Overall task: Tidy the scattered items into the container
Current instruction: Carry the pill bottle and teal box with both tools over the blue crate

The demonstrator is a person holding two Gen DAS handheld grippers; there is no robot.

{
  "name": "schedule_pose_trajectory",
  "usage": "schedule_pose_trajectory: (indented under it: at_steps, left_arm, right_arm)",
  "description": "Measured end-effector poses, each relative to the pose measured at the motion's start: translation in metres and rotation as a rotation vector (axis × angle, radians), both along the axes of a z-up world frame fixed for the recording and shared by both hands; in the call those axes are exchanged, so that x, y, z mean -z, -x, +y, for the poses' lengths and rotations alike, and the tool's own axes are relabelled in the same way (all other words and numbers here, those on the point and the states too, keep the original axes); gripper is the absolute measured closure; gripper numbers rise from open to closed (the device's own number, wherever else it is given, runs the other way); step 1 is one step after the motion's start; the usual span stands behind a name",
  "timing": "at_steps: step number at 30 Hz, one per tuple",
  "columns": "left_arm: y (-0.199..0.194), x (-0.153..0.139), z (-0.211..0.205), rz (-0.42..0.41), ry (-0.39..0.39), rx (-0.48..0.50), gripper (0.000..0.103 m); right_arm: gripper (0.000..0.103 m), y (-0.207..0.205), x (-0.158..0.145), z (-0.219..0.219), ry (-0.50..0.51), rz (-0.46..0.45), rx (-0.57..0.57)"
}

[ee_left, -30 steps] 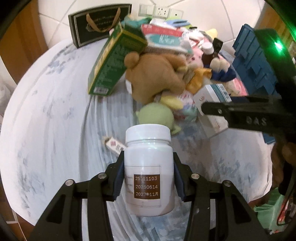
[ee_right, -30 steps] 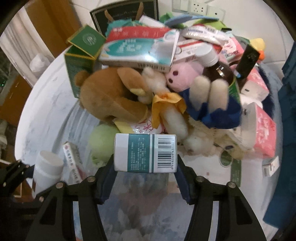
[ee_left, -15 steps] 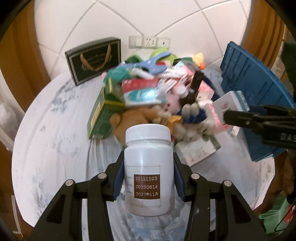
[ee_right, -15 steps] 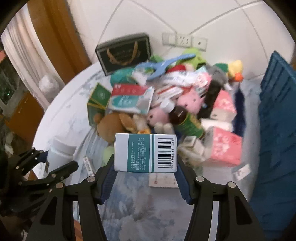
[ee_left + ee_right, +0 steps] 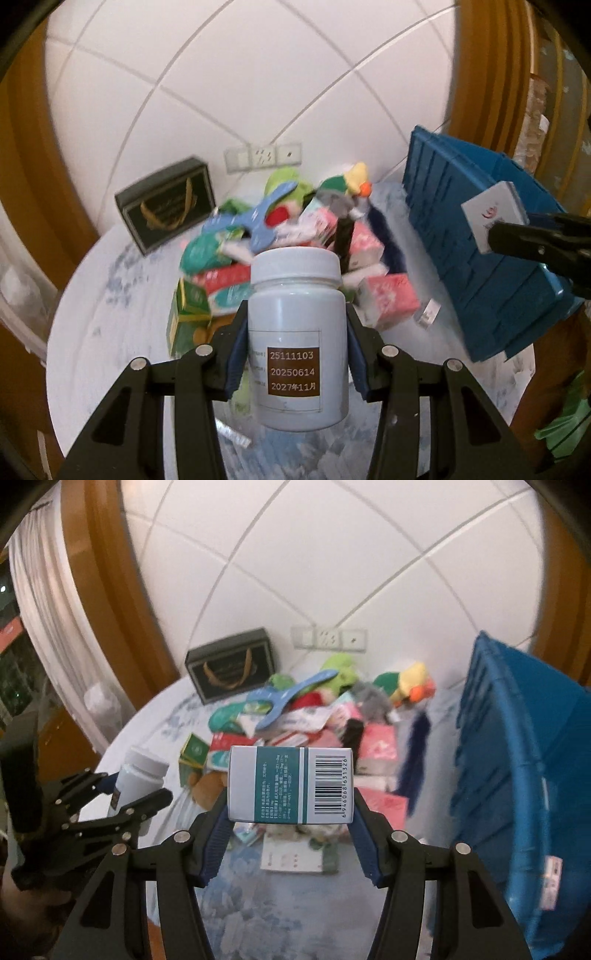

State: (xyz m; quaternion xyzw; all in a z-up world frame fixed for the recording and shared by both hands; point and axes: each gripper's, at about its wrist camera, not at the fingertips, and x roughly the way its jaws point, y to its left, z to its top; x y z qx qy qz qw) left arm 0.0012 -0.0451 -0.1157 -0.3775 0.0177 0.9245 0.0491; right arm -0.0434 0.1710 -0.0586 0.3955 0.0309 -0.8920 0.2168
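Note:
My left gripper is shut on a white pill bottle with a brown date label, held upright above the table. My right gripper is shut on a white and teal medicine box with a barcode, held flat above the table. The blue container stands tilted at the right; it also shows in the left wrist view. A pile of scattered items, with plush toys, boxes and packets, lies on the round table. The right gripper with its box shows in the left wrist view.
A dark gift bag stands at the back by the tiled wall with sockets. A flat packet lies on the table in front of the pile. A curtain and wooden frame are at the left.
Both grippers have lifted and pulled back from the pile with their items held. The pile now looks smaller and farther, and the blue container has come more into view.

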Motion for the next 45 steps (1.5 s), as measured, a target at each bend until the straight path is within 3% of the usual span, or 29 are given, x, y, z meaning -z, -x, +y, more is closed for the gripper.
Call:
schedule_pose_trajectory:
  at_steps: [6,15,21,27,45]
  left_arm:
    - [0.011,-0.035,0.033,0.064,0.021,0.029,0.057]
    - [0.034,-0.066,0.106,0.109,0.014,0.123,0.057]
    - [0.043,-0.073,0.170,0.131,0.003,0.217,0.057]
    - [0.056,-0.073,0.228,0.102,-0.033,0.296,0.058]
    - [0.059,-0.088,0.388,0.106,-0.048,0.595,0.058]
  right_arm:
    - [0.044,-0.010,-0.033,0.045,0.025,0.064,0.045]
    - [0.044,-0.007,-0.058,0.128,0.058,0.133,0.168]
    - [0.044,0.004,-0.058,0.191,0.061,0.129,0.259]
    - [0.044,0.004,-0.055,0.245,0.064,0.121,0.330]
    - [0.044,-0.031,-0.048,0.378,0.065,0.090,0.576]
